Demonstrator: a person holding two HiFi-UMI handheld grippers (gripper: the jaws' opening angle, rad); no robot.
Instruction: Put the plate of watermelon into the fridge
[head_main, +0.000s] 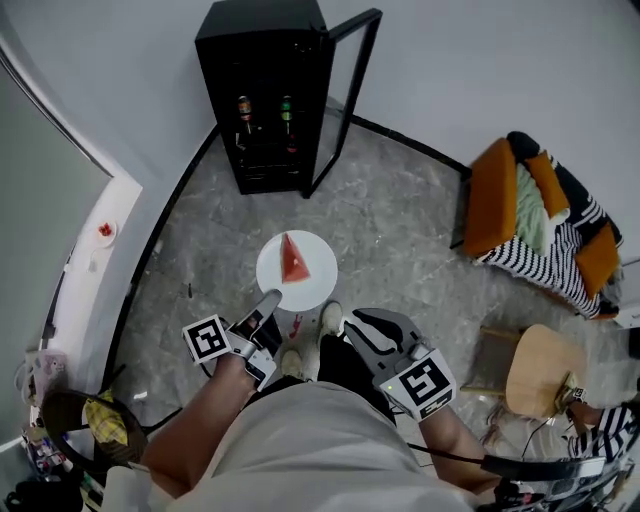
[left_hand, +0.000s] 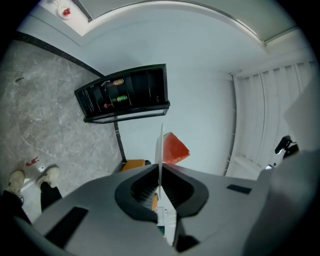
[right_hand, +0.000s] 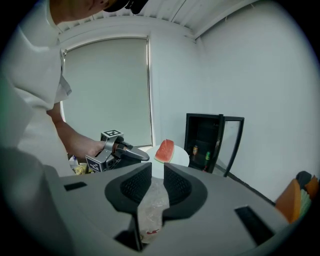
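A white plate (head_main: 312, 288) carrying a red watermelon wedge (head_main: 293, 260) is held level above the grey floor. My left gripper (head_main: 268, 303) is shut on its near-left rim. In the left gripper view the plate (left_hand: 161, 145) runs edge-on between the pads, with the wedge (left_hand: 175, 149) beyond. The black fridge (head_main: 265, 100) stands ahead against the wall, its glass door (head_main: 345, 100) swung open to the right. My right gripper (head_main: 368, 325) hovers right of the plate, apart from it. Its jaws (right_hand: 157, 172) stand almost together with a crumpled scrap of clear plastic (right_hand: 150, 215) in the slot.
Two bottles (head_main: 245, 108) (head_main: 286, 108) stand on a fridge shelf. An orange chair with striped cushions (head_main: 530, 215) and a wooden stool (head_main: 545, 370) are at the right. A white sill (head_main: 105, 231) runs along the left. My shoes (head_main: 330, 318) are below the plate.
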